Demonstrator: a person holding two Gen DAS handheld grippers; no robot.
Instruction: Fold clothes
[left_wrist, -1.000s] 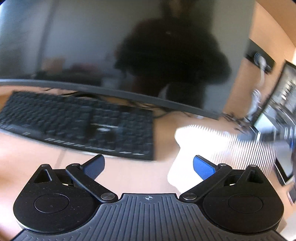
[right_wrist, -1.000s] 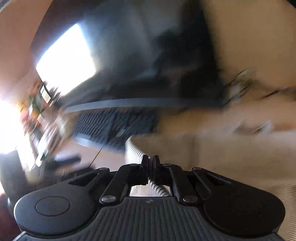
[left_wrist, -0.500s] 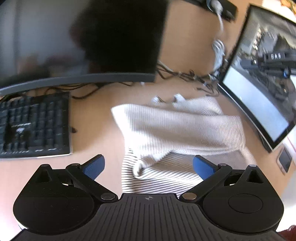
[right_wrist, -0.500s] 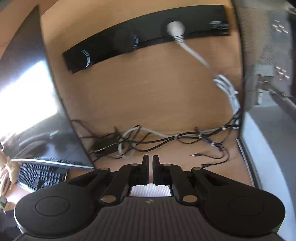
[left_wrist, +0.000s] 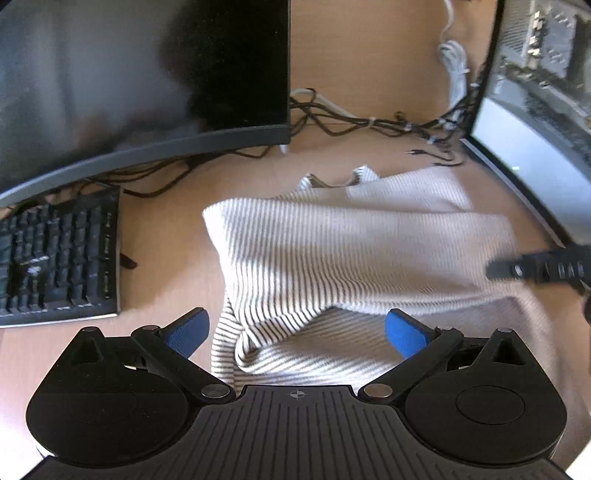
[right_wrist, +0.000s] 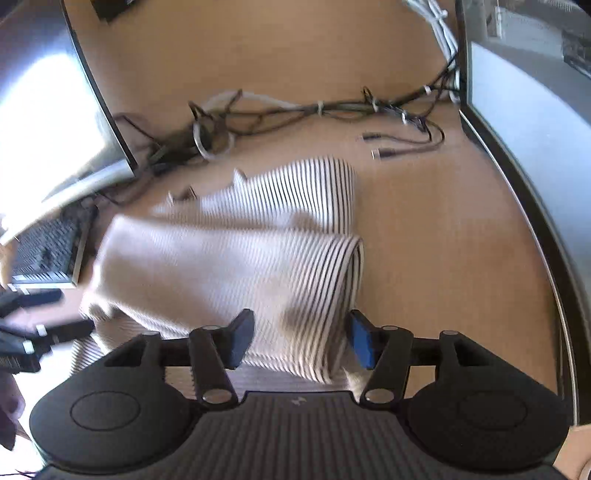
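While both the left tongs (left_wrist: 294, 334) and right tongs (right_wrist: 301, 341) hang released above it, the striped shirt (left_wrist: 343, 251) lies half-folded on the wooden surface (right_wrist: 443, 229) between two monitors. Next, pinch the loose near hem at both corners and carry it over evenly, well clear of the cables (right_wrist: 314, 110).

2 close downward wrist views, shared striped garment (left_wrist: 332, 258).

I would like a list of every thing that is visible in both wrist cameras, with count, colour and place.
striped garment: one, white with dark stripes, partly folded, middle of desk
desk: one, light wood, under everything
keyboard: one, black, left of garment
monitors: two, dark; one behind keyboard, one at right
cables: a tangle, black and white, behind garment
left tongs: open, blue pads, over garment's near edge
right tongs: open, blue pads, over garment
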